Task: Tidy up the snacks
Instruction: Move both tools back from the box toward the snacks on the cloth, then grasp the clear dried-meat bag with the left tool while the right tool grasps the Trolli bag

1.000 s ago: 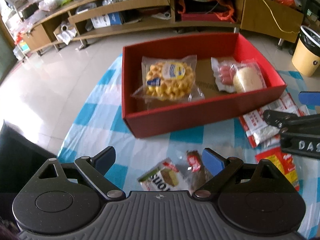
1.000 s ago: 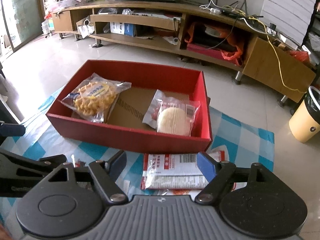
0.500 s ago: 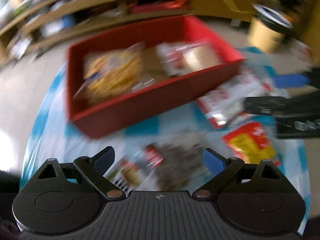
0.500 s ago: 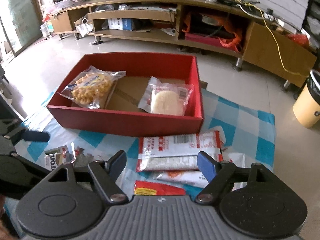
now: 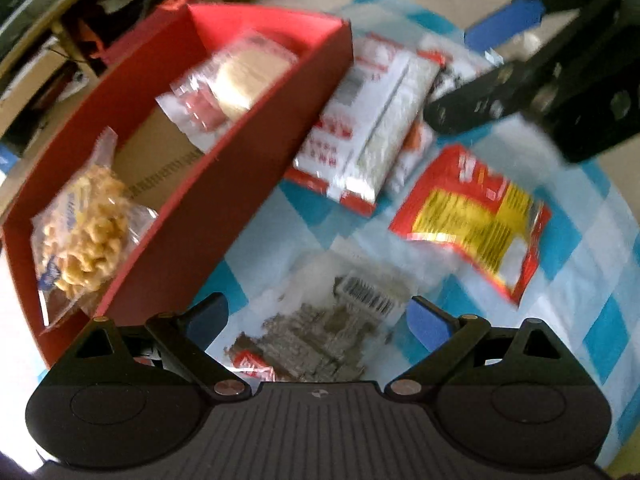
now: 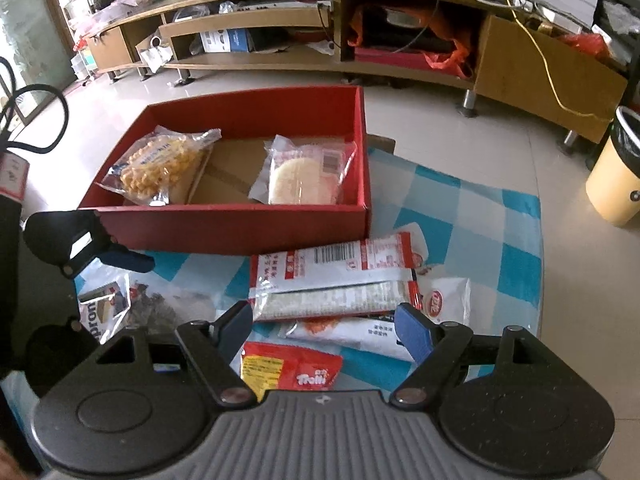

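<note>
Open left gripper (image 5: pixel 318 318) above seed packet (image 5: pixel 320 332)

Open left claw (image 5: pixel 318 322) above seed packet (image 5: pixel 320 332).

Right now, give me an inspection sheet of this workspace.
Surface: blue checked cloth, mostly covered near the front.
Job's things: red box holds a yellow snack bag and a round bun pack; white packs, a red-yellow candy bag and a seed pack lie outside.
Clutter: nothing seen on the cloth.
Grippers: left gripper open over the seed pack; right gripper open over the packs.
Cables: yellow cable on the cabinet.
Surroundings: wooden cabinet, bin, tiled floor.
</note>
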{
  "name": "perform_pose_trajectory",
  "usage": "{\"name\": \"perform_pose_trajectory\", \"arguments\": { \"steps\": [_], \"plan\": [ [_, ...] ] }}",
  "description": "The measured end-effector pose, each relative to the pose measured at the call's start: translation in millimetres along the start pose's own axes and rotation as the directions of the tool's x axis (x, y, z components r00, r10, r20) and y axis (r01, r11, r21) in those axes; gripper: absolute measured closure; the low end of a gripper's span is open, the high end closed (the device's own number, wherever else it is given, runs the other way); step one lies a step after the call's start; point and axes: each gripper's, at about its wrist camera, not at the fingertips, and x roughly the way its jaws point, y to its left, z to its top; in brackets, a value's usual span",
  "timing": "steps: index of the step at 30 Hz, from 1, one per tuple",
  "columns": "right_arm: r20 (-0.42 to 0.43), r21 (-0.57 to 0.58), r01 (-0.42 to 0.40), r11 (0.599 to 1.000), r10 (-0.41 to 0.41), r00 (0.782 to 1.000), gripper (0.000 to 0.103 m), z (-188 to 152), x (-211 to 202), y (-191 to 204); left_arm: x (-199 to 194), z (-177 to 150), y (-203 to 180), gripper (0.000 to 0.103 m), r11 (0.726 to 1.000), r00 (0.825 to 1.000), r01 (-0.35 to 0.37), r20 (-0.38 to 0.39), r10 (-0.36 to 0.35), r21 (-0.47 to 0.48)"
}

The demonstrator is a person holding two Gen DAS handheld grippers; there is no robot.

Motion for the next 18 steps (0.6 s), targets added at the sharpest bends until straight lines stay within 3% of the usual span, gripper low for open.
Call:
{"name": "perform_pose_trajectory", "arguments": {
  "steps": [6, 10, 16, 18],
  "plan": [
    [-0.016, 0.004, -0.012, 1.000, 0.012, 1.000, 0.025, -2, 4, -4, -3, -13, -12, 0.004, 0.998, 0.999, 0.022, -0.031, -0.021, 0.055],
    [-0.012, 0.015, -0.025, 1.000, 0.025, 1.000, 0.025, -2, 1, -6, -4, -27, -33, 0.005, 0.993, 0.997, -0.001, -0.075, 0.010, 0.118],
    [-0.002, 0.025, -0.043, 0.999, 0.043, 0.999, 0.025, -3, -6, -8, -9, -29, -42, 0.005, 0.998, 0.997, 0.018, -0.077, -0.012, 0.065],
    [-0.009, 0.025, -0.046, 0.999, 0.046, 0.999, 0.025, -4, -6, -8, -4, -25, -42, 0.004, 0.999, 0.996, -0.005, -0.086, 0.009, 0.040]
  ]
}}
